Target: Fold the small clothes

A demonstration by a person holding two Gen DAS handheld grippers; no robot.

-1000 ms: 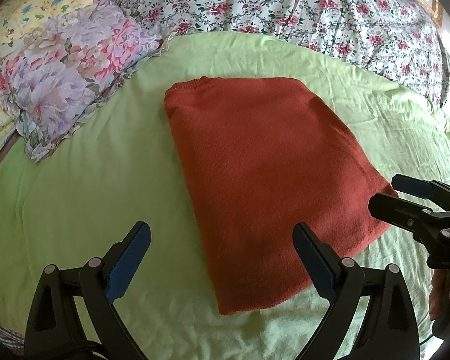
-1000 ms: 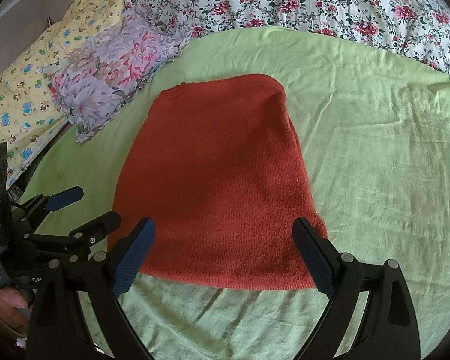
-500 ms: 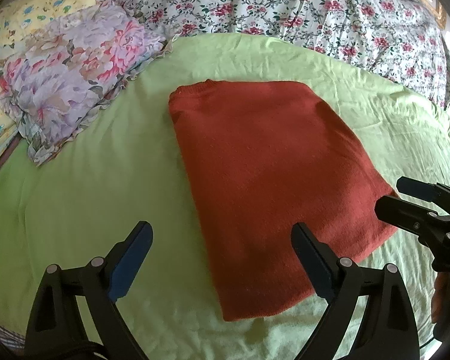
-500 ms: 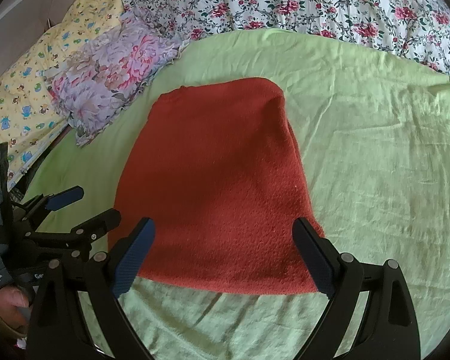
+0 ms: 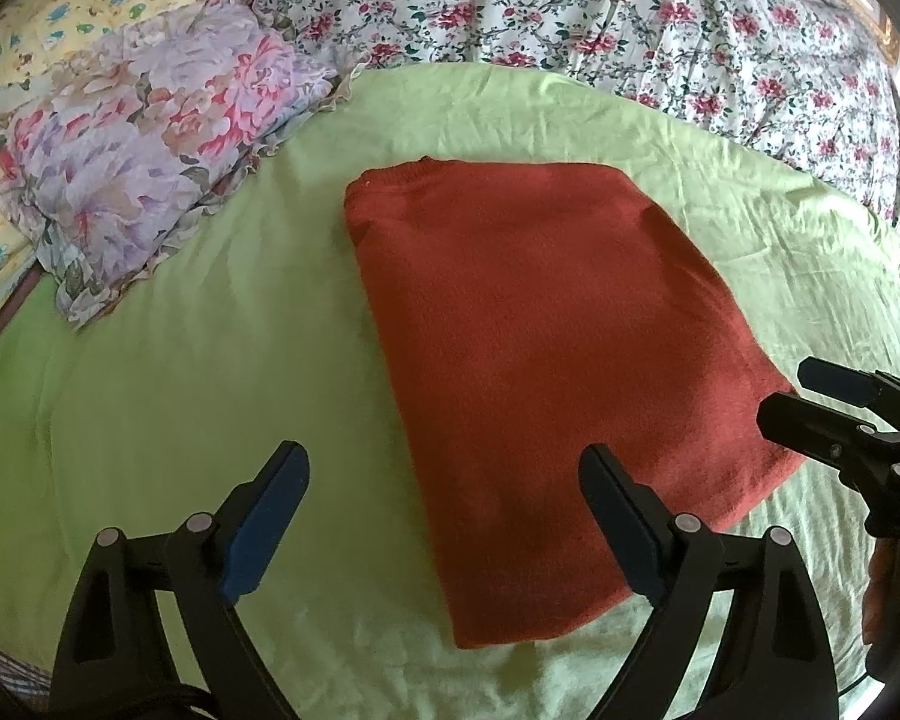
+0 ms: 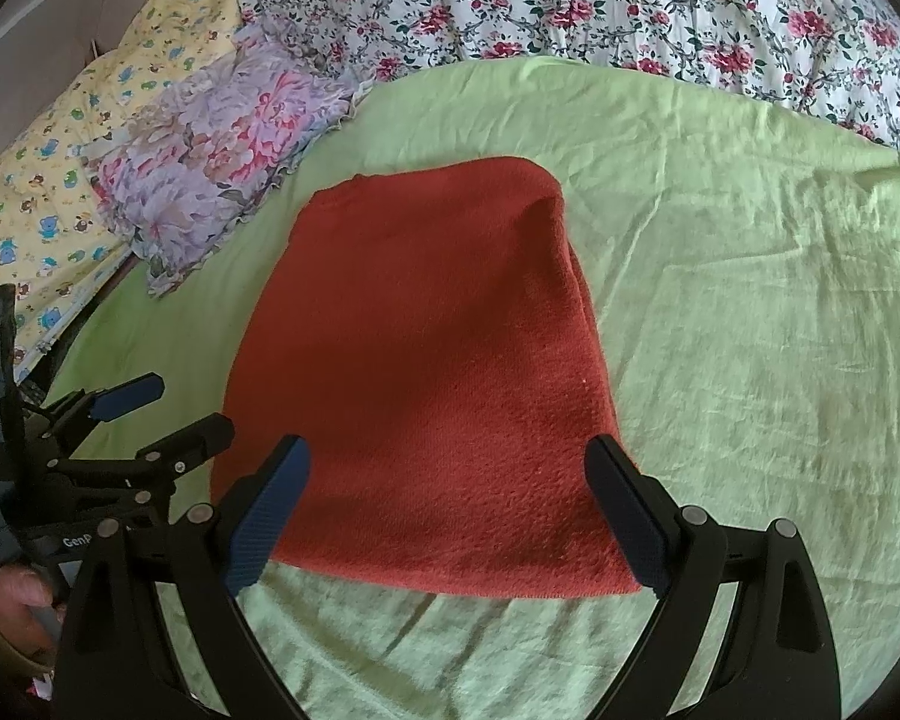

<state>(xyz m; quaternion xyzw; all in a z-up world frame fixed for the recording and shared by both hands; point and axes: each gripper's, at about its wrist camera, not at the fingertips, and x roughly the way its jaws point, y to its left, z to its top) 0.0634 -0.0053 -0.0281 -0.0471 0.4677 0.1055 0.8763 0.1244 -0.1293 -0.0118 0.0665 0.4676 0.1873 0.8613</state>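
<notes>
A rust-red knitted garment [image 5: 540,372] lies folded into a flat rectangle on the light green sheet [image 5: 180,372], its neckline at the far end. My left gripper [image 5: 444,516] hangs open above the garment's near left corner, holding nothing. From the right wrist view the same garment [image 6: 432,372] fills the middle. My right gripper [image 6: 447,510] stands open over its near hem, empty. Each gripper shows in the other's view: the right gripper [image 5: 810,402] at the garment's right corner, the left gripper [image 6: 162,414] at its left edge.
A lilac floral pillow [image 5: 144,168] lies at the far left, beside a yellow cartoon-print pillow [image 6: 48,180]. A white quilt with red flowers [image 5: 600,18] runs along the back. A hand [image 6: 24,600] holds the left gripper's handle. Bare green sheet [image 6: 750,300] stretches right of the garment.
Both grippers have drawn back slightly toward the near edge of the garment. Both stay open and the garment lies as before.
</notes>
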